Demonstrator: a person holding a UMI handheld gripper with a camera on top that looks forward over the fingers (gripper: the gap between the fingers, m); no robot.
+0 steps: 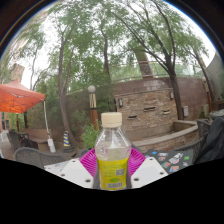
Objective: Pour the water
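Note:
A clear plastic bottle [112, 152] with a white cap and a yellow label stands upright between my fingers. My gripper [112, 166] is shut on the bottle, with the pink pads [90, 163] pressed against its sides at label height. The bottle is held up off any surface, with trees and a brick wall behind it. The bottle's bottom is hidden below the fingers.
A patterned round table [178, 157] lies beyond the fingers to the right. Dark metal chairs [30, 155] stand to the left. A red umbrella [18, 97] is further left. A brick wall and planter [150, 105] rise behind.

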